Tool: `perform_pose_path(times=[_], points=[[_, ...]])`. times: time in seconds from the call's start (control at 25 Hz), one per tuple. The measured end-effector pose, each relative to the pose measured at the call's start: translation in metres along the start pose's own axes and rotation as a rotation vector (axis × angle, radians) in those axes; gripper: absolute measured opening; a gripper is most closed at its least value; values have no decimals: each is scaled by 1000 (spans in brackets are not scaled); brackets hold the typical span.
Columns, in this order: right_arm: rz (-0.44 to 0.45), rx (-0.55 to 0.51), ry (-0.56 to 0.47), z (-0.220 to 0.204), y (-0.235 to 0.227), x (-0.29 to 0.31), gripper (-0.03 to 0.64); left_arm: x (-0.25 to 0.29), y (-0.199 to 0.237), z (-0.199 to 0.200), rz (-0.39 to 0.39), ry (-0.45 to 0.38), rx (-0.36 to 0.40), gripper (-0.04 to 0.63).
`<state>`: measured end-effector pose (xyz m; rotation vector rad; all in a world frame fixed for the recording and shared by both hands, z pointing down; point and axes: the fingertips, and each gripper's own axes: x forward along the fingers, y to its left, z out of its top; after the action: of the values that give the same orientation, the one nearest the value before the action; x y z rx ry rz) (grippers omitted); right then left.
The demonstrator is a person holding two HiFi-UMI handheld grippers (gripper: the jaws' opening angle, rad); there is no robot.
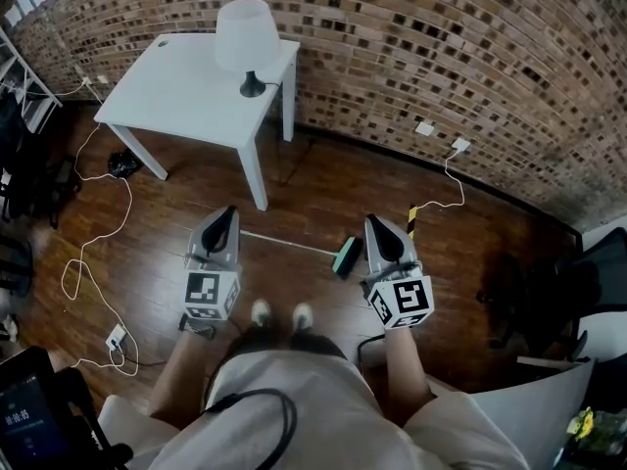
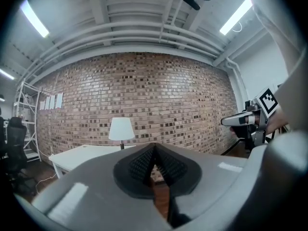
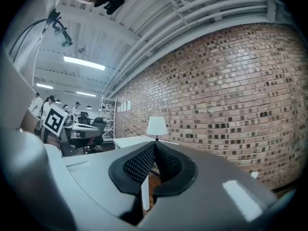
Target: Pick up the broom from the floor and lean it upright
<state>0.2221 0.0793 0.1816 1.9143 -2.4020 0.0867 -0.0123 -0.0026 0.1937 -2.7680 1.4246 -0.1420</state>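
- Broom (image 1: 345,257) lies flat on the wooden floor (image 1: 323,199) just ahead of your shoes (image 1: 261,312). Its green head is toward your right and its thin pale handle (image 1: 289,244) runs off to your left. Only the head view shows it.
- Your left hand-held gripper (image 1: 227,213) sits over the handle's far end and your right hand-held gripper (image 1: 375,221) just beside the head. Both point toward the brick wall (image 1: 441,47).
- The left gripper view shows its ribbed pads (image 2: 139,165) pressed together at the tips, pinching nothing.
- The right gripper view shows the same: pads (image 3: 139,166) closed tip to tip, empty.
- The left gripper view catches your right hand-held gripper at its right edge.
- The right gripper view catches the left one's marker cube (image 3: 54,120) at its left, with people (image 3: 48,105) and office chairs (image 3: 89,129) far behind.
- All three views show the white surface (image 1: 176,91) carrying a lamp (image 1: 245,32) by the wall.
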Motion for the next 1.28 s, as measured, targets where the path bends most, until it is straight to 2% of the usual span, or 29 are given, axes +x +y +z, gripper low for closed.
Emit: perform_pose_path(times=[0.4,0.6,0.72,1.04,1.28], points=[[22,-19,41,-9,5,52,12,33,36,-15,-7,28,0,2],[77,-62,108,-34,10,86,12,34,68,-45,47,74,-21,2],[110,-72,138,-51,16,109,13,34,88,-63,64,104,27,2],[212,-95,223,-131,33,183,14,42,154,-135,153,171,34,2],[332,-145,309,-228,55,234,24,42,190,-202,202,194,35,2]])
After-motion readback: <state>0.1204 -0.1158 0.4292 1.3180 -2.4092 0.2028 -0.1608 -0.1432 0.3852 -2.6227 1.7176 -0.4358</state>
